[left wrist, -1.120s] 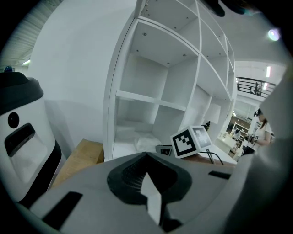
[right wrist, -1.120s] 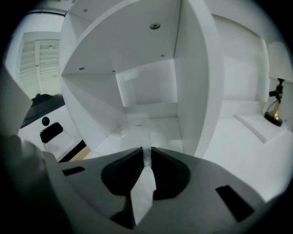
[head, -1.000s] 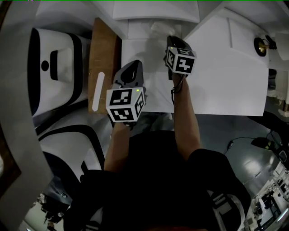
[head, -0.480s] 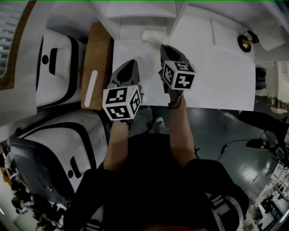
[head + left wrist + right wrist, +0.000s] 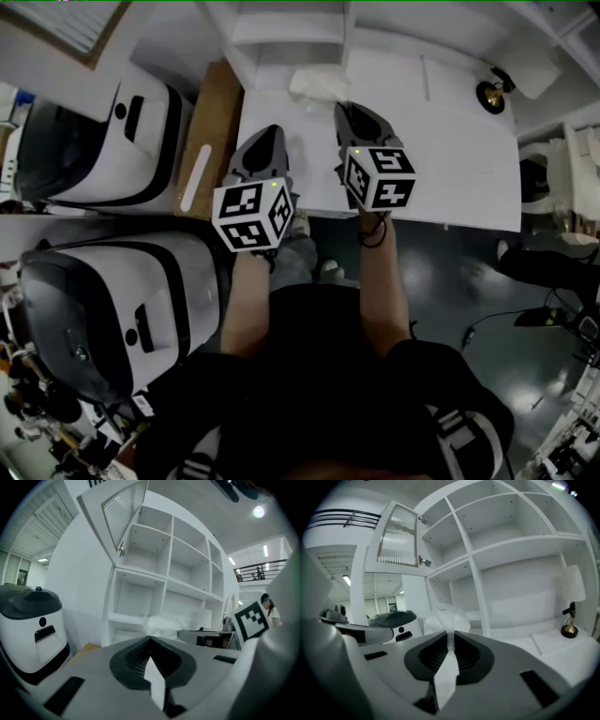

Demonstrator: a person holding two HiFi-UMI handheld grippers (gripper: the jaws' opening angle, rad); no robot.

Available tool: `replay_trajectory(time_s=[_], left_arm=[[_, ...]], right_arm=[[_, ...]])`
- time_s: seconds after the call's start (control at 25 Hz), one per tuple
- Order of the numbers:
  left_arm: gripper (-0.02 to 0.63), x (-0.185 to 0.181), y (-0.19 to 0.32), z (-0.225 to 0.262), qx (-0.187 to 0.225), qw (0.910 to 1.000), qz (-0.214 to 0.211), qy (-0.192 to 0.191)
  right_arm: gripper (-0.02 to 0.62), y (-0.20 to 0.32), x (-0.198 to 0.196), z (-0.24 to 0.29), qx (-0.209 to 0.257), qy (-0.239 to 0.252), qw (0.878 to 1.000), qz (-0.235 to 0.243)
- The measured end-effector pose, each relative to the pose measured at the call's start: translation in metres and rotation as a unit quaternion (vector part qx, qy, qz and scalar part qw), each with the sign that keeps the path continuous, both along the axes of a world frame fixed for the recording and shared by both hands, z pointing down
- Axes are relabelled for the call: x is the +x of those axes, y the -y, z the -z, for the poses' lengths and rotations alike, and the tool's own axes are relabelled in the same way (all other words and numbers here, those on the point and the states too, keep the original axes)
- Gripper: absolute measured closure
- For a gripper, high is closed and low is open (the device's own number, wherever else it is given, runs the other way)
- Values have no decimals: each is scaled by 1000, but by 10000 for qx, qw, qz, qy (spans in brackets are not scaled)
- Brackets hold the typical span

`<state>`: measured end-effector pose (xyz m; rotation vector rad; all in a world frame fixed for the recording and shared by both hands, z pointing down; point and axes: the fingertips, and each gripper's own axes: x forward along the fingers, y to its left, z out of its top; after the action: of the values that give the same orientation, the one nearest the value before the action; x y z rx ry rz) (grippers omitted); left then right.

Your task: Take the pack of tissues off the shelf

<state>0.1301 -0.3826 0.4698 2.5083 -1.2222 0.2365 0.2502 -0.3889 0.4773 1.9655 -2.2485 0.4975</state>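
Observation:
The pack of tissues (image 5: 319, 84) is a crinkly white plastic bundle above the white counter (image 5: 450, 159), in front of the shelf's lower compartments. My right gripper (image 5: 343, 106) is shut on a twisted strip of its wrapper. In the right gripper view the strip runs up from the jaws (image 5: 451, 637) to the pack (image 5: 443, 618). My left gripper (image 5: 272, 133) hovers beside it to the left, shut with nothing in it. In the left gripper view its closed tips (image 5: 150, 639) point at the pack (image 5: 164, 623) just ahead.
A white shelf unit (image 5: 511, 564) with bare compartments rises behind the counter, with a louvred door (image 5: 124, 513) swung open. A small gold lamp (image 5: 489, 94) stands at the counter's right. A wooden board (image 5: 211, 122) and two white machines (image 5: 103, 141) stand at the left.
The right gripper has drawn back a little towards the person, and the tissue pack has come with it out from the shelf. The left gripper has stayed beside it.

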Motion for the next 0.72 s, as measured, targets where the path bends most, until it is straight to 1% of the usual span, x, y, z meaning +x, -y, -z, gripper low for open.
replay_trajectory(time_s=[0.08, 0.16, 0.28, 0.36, 0.56, 0.72], left_arm=[[597, 12, 24, 0, 131, 9999, -77, -81], [597, 13, 28, 15, 309, 9993, -98, -158], [597, 13, 13, 38, 563, 9979, -119, -282], [597, 12, 4, 48, 673, 9970, -146, -358], [597, 14, -13, 74, 940, 9939, -238, -523], [597, 24, -25, 82, 1066, 9924, -324, -521]], right_arm=[[551, 17, 11, 7, 180, 26, 9998, -39], [552, 16, 12, 29, 411, 59, 9991, -23], [552, -5, 8, 64, 763, 9, 9971, 72], [551, -19, 6, 79, 909, -5, 9958, 117], [551, -47, 4, 99, 1195, 23, 9926, 203], [551, -59, 14, 110, 1310, -70, 9912, 182]])
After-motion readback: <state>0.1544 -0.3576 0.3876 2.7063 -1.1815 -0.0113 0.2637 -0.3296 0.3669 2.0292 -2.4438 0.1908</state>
